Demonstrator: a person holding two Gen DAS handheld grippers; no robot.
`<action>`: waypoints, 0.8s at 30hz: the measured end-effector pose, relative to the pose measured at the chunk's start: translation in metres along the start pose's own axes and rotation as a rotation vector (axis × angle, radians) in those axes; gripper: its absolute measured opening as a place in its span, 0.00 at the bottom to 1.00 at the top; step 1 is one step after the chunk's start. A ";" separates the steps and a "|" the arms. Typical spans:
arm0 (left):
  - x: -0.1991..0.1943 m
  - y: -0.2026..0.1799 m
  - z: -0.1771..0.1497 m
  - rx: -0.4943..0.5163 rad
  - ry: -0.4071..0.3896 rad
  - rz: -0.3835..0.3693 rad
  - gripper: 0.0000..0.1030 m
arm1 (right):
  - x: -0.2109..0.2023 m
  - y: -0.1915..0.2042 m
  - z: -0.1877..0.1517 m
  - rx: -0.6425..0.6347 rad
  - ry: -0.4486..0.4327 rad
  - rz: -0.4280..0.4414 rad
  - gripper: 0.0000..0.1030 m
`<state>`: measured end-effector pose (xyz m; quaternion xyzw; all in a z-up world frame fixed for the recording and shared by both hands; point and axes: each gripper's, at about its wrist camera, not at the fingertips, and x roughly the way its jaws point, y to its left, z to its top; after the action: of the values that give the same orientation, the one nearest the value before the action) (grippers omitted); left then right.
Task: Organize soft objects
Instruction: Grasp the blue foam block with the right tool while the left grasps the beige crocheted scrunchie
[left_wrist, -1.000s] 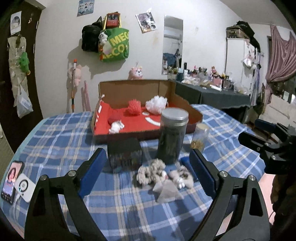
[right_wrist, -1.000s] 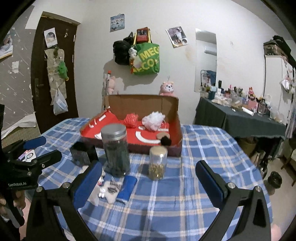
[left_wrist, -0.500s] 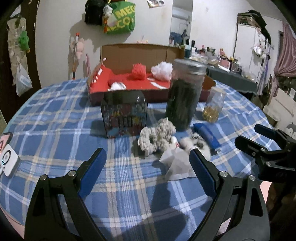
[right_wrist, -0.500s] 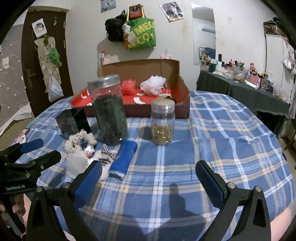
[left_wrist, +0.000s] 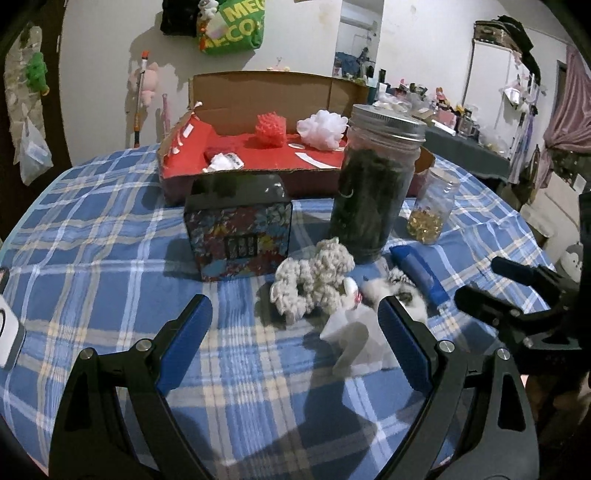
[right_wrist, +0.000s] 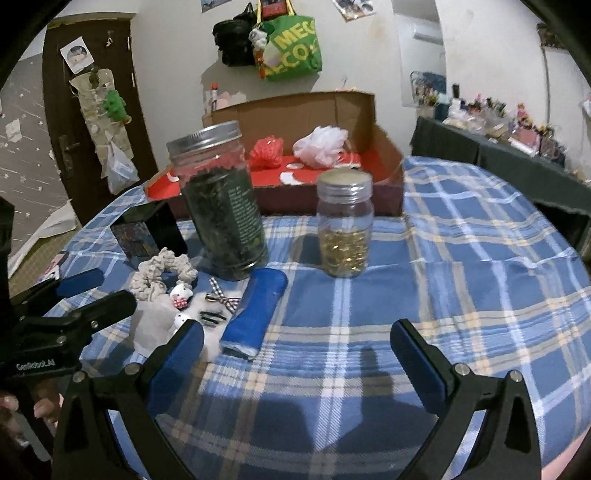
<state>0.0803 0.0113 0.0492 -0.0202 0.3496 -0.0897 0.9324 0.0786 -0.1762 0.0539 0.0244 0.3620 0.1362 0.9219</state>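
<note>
- Cream knitted yarn: the scrunchie (left_wrist: 314, 275) lies on the checked tablecloth (left_wrist: 110, 236) just ahead of the left gripper (left_wrist: 291, 325), between the lines of its fingers, untouched.
- Beside the scrunchie, toward the right finger of that gripper: small plush hair clips (right_wrist: 181, 293), a checked bow (right_wrist: 221, 297) and a white pouch (left_wrist: 354, 336).
- A folded blue cloth (right_wrist: 255, 314) lies just ahead of the right gripper (right_wrist: 297, 341), near its left finger.
- Left gripper: jaws spread wide, nothing between the pads.
- Right gripper: jaws spread wide, nothing held.
- Behind the pile: a patterned tin (left_wrist: 238, 236), a dark jar (left_wrist: 373, 184) and a small jar (right_wrist: 345, 225).
- Progress estimate: a red puff (left_wrist: 271, 129) and a white puff (left_wrist: 323, 129) already sit in the cardboard box (left_wrist: 258, 96); the near pile remains to be sorted.
</note>
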 end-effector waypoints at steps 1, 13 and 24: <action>0.003 -0.001 0.003 0.009 0.003 -0.002 0.89 | 0.004 -0.001 0.001 0.003 0.012 0.014 1.00; 0.039 0.000 0.019 0.028 0.097 -0.046 0.74 | 0.037 0.000 0.011 -0.002 0.102 0.091 0.76; 0.038 -0.001 0.016 -0.003 0.127 -0.214 0.19 | 0.031 0.007 0.008 -0.031 0.087 0.189 0.26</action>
<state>0.1188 0.0027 0.0366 -0.0531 0.4041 -0.1895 0.8933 0.1041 -0.1610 0.0407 0.0385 0.3955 0.2290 0.8886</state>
